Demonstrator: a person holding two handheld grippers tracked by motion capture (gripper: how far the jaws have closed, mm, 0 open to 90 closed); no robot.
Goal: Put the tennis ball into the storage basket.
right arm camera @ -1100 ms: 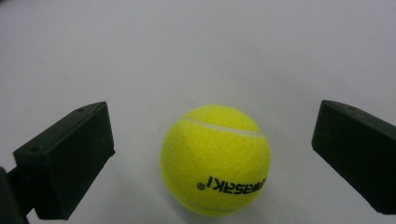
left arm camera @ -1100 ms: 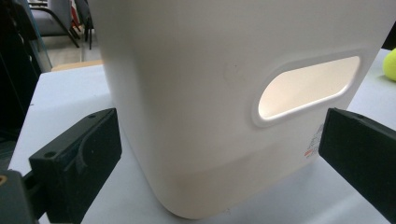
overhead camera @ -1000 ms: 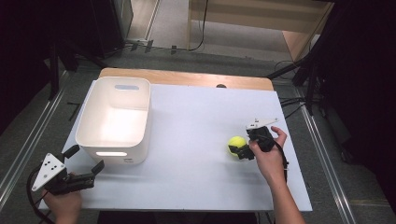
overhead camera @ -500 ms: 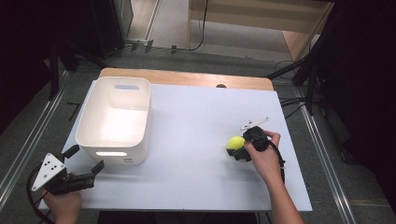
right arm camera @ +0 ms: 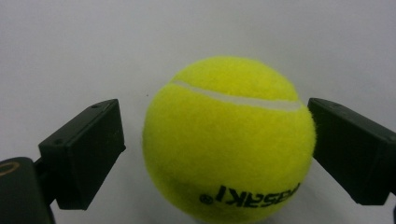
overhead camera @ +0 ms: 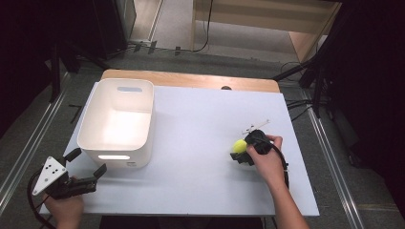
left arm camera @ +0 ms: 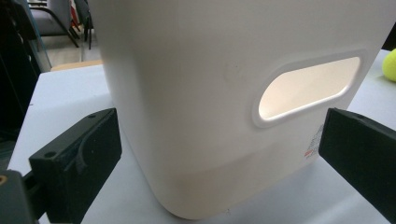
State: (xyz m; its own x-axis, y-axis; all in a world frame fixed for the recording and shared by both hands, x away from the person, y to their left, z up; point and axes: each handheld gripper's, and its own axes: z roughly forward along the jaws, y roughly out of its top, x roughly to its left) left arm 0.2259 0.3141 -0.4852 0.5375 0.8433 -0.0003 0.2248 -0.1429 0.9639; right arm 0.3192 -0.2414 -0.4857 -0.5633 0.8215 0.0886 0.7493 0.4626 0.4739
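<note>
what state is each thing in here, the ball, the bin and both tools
tennis ball: on the table, between the right tool's jaws, gap at one side
white bin: upright, open-topped, looks empty
right tool: jaws just been closing around the ball, not yet clamped
left tool: open, facing the bin, holding nothing

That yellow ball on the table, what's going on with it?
A person works at a white table with a hand-held gripper in each hand. The right gripper has its jaws around a yellow tennis ball lying on the table; they have just been closing, and a gap shows on one side, so the ball is not yet pinched. The left gripper hangs open at the near corner of a white bin, not touching it.
</note>
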